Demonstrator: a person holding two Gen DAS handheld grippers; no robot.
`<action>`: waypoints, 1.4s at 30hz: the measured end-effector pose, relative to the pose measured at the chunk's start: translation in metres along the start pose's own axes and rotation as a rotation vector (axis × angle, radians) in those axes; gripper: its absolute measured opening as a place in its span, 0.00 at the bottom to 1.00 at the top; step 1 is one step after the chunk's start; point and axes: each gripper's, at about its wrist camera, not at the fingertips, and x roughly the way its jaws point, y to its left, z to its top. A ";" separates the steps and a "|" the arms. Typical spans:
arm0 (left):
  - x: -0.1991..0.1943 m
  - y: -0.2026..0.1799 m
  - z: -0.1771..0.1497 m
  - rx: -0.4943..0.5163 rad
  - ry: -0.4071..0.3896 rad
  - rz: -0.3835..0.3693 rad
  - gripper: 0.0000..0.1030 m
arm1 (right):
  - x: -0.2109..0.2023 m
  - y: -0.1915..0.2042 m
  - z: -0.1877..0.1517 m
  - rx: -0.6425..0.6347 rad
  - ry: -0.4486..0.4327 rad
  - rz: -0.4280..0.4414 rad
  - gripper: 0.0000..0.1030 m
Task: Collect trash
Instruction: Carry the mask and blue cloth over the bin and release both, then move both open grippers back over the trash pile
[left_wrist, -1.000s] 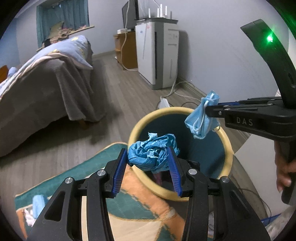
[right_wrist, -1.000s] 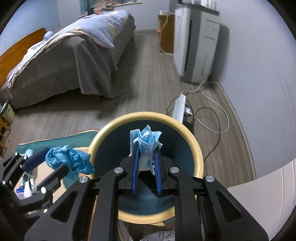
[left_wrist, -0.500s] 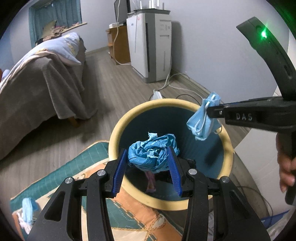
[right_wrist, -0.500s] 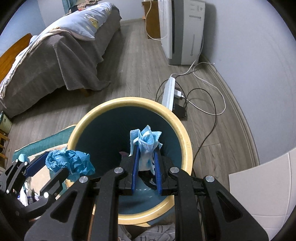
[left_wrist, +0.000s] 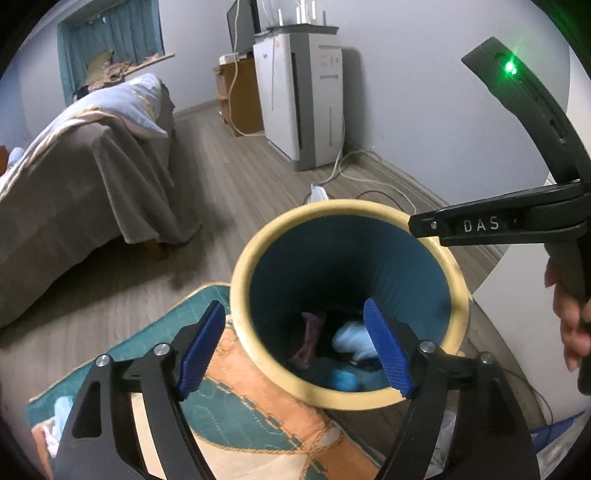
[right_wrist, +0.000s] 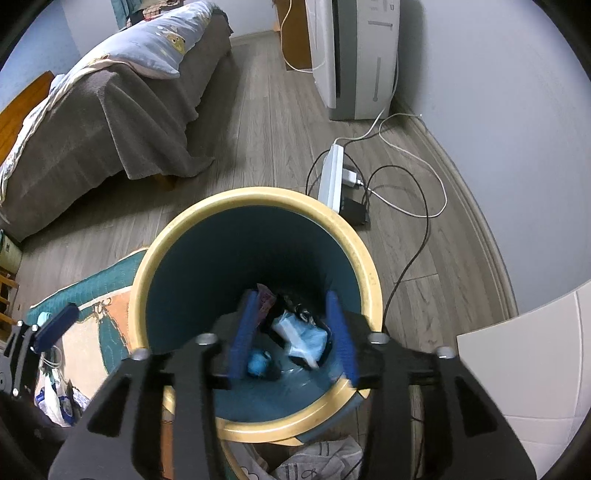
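Note:
A round bin with a yellow rim (left_wrist: 458, 280) (right_wrist: 369, 266) and a teal inside stands on the floor. My left gripper (left_wrist: 295, 350) is open and empty over its near rim. My right gripper (right_wrist: 295, 332) is open and empty above the bin's mouth; it also shows in the left wrist view (left_wrist: 480, 225). At the bottom of the bin lie a pale blue face mask (right_wrist: 303, 336) (left_wrist: 351, 339), a blue crumpled paper ball (right_wrist: 258, 363) (left_wrist: 343, 380) and a pink wrapper (left_wrist: 310, 339).
A teal and orange rug (left_wrist: 240, 413) lies left of the bin with small trash (right_wrist: 55, 391) on it. A bed (left_wrist: 74, 177) stands at the left. A white appliance (left_wrist: 306, 99), a power strip (right_wrist: 332, 173) and cables lie behind the bin.
Both grippers have opened. The blue paper ball and the face mask have dropped into the bin. Both grippers have moved closer over the bin.

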 end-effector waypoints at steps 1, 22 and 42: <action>-0.003 0.003 0.000 -0.004 -0.003 0.004 0.76 | -0.003 0.002 0.000 -0.002 -0.005 -0.005 0.50; -0.101 0.101 -0.039 -0.099 -0.074 0.137 0.92 | -0.038 0.099 0.004 -0.084 -0.090 0.036 0.95; -0.159 0.232 -0.124 -0.258 -0.023 0.326 0.93 | -0.020 0.273 -0.026 -0.320 -0.062 0.118 0.95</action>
